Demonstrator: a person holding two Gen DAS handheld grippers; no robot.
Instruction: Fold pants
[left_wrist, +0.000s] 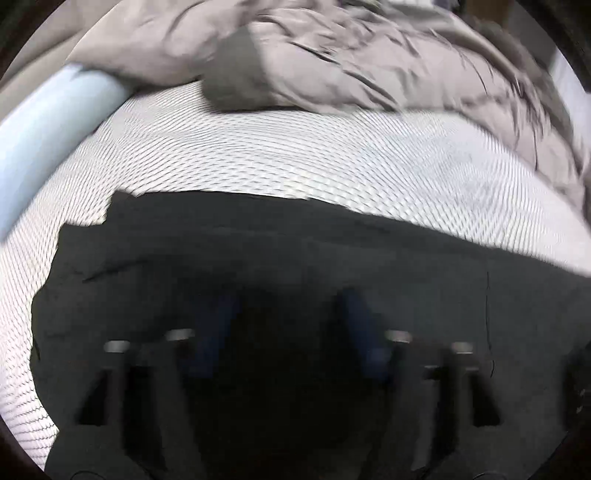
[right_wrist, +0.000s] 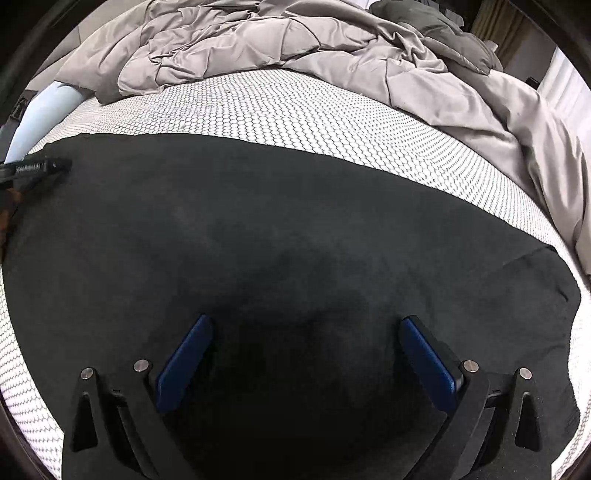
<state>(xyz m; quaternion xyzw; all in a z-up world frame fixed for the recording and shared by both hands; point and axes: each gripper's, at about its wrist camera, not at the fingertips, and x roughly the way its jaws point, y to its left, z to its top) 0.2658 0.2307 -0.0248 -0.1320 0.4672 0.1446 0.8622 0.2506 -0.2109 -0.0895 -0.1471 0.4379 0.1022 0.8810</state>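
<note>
Black pants (right_wrist: 258, 221) lie spread flat on a white honeycomb-patterned mattress (right_wrist: 295, 107). My right gripper (right_wrist: 304, 325) hovers over their middle, blue pads wide apart, nothing between them. The left wrist view is motion-blurred. In it the pants (left_wrist: 295, 251) fill the lower half, with a stepped edge at the left. My left gripper (left_wrist: 288, 306) is over this dark cloth with its blue pads fairly close together. Blur and darkness hide whether cloth is pinched between them. In the right wrist view the left gripper (right_wrist: 55, 166) reaches in from the far left, at the pants' edge.
A crumpled grey comforter (right_wrist: 258, 44) is heaped along the far side of the bed and down the right side. A pale blue pillow or bolster (right_wrist: 48, 107) lies at the left edge. Bare mattress shows between the pants and the comforter.
</note>
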